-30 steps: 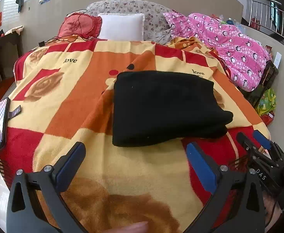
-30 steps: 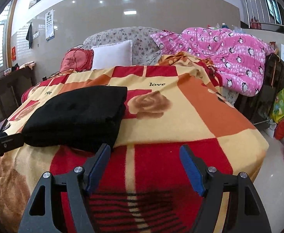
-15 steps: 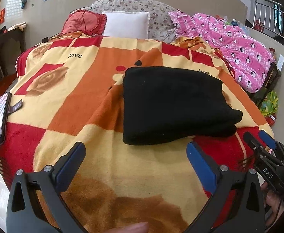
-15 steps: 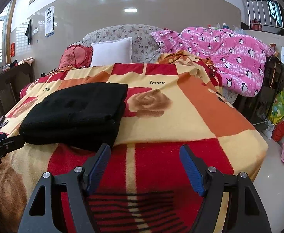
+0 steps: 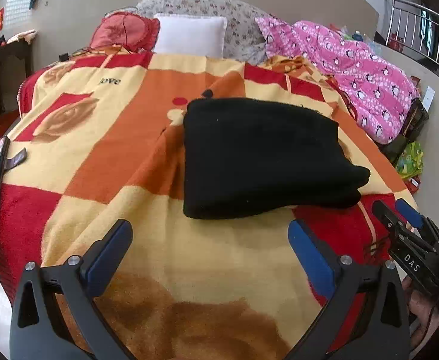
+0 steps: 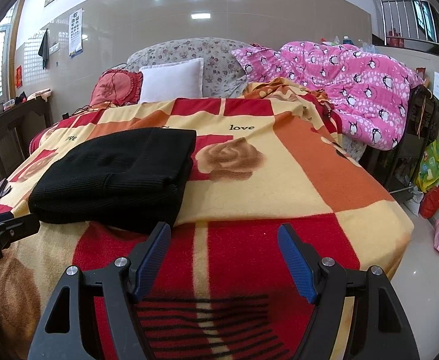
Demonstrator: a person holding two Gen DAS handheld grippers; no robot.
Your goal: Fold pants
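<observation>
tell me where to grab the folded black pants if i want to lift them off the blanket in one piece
Grip the thick stacked edge of the black pants nearest the grippers, coming in low from the front. In the right wrist view the layers show there as a rounded fold, so one pinch likely catches them all. Both the left gripper and right gripper are open and empty.

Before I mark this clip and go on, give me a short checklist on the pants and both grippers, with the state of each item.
1. Black pants folded into a compact stack: ok.
2. Pants resting on the blanket, clear of the bed edge: ok.
3. Left gripper open, nothing between its fingers: ok.
4. Right gripper open, empty: ok.
5. Both grippers off the pants: ok.
6. Layers underneath aligned: cannot tell.
</observation>
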